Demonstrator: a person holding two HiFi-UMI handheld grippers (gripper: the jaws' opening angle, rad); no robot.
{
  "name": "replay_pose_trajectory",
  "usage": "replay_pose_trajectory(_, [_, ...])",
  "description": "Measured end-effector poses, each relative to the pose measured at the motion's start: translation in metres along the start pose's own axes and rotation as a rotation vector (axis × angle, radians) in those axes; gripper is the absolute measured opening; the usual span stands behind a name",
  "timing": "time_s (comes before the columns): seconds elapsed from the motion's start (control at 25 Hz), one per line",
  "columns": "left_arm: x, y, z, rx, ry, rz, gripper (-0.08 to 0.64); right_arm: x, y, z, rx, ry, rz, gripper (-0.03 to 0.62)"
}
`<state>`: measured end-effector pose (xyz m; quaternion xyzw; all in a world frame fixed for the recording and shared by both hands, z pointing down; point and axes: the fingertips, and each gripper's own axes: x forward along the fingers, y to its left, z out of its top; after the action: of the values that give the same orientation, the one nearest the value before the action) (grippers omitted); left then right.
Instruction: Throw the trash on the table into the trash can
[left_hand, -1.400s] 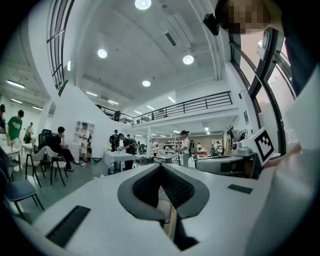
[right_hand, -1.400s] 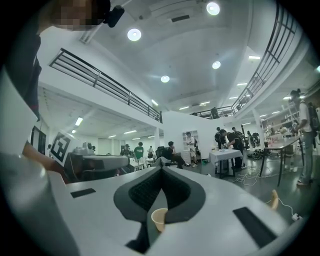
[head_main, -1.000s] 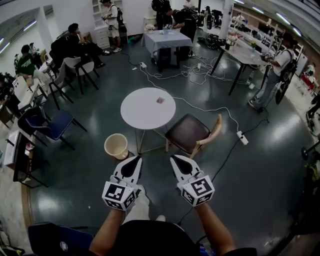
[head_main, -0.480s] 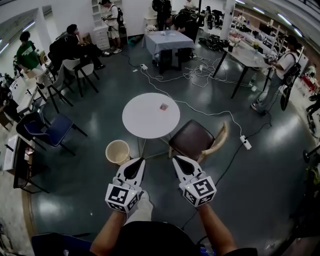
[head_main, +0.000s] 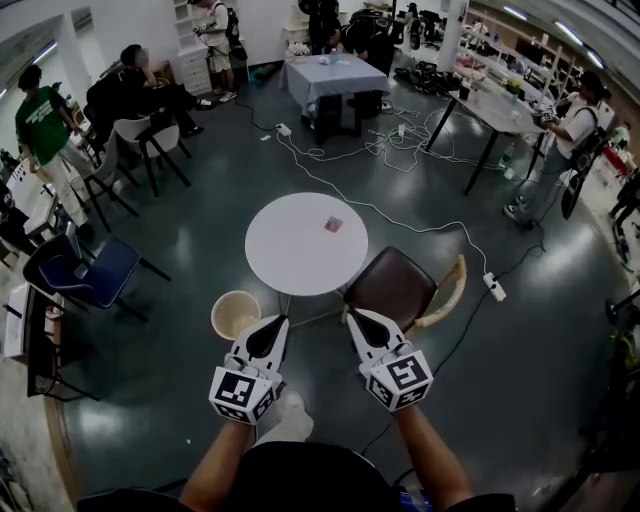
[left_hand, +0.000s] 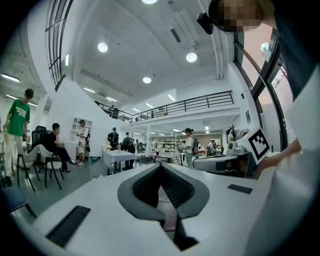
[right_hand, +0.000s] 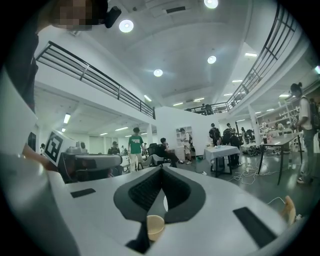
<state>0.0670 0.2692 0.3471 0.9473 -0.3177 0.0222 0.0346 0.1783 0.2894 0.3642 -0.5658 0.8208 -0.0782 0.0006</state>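
**Q:** Where does the trash lie, relative to the two grippers?

**A:** A small pinkish piece of trash (head_main: 333, 224) lies on the round white table (head_main: 285, 260), a little right of centre and toward the far edge. The left gripper (head_main: 279, 321) and the right gripper (head_main: 353, 315) are held side by side and level. Both are short of the table's near edge and well apart from the trash.

**Q:** And the fingers?

**A:** Both pairs of fingers (head_main: 262, 340) are pressed together tip to tip, gripping nothing.

**Q:** The containers?

**A:** A pale trash can (head_main: 236, 315) stands on the floor by the table's near-left edge, just ahead of the left gripper. Whether anything lies inside it cannot be told. A brown chair (head_main: 392, 285) sits at the table's near-right edge.
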Motion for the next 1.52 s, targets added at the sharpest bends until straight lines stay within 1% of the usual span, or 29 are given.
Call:
replay_pose_trajectory(0.4, [0.056,0.101,-0.004,-0.04,0.011,-0.037,0.014,0.109,-0.03,0.001,0.002,0.035,-0.051,0.017])
replay_pose_trajectory(0.64, [0.073,0.164,-0.013,-0.09,0.02,-0.042,0.014,0.17,-0.033,-0.002,-0.006,0.074,-0.069,0.017])
replay_pose_trajectory(0.76, [0.079,0.186,-0.021,-0.103,0.024,-0.052,0.014,0.192,-0.033,-0.006,-0.022,0.095,-0.08,0.017])
replay_pose_trajectory(0.92, [0.088,0.207,-0.034,-0.115,0.026,-0.063,0.014,0.213,-0.04,-0.023,-0.035,0.132,-0.099,0.017])
replay_pose_trajectory(1.08, [0.088,0.216,-0.033,-0.125,0.039,-0.07,0.014,0.229,-0.045,-0.033,-0.047,0.197,-0.098,0.017])
replay_pose_trajectory(1.32, [0.103,0.232,-0.053,-0.139,0.06,-0.068,0.014,0.257,-0.063,-0.053,-0.126,0.274,-0.1,0.017])
replay_pose_trajectory(1.52, [0.117,0.241,-0.048,-0.148,0.077,-0.063,0.014,0.279,-0.08,-0.055,-0.18,0.325,-0.098,0.017])
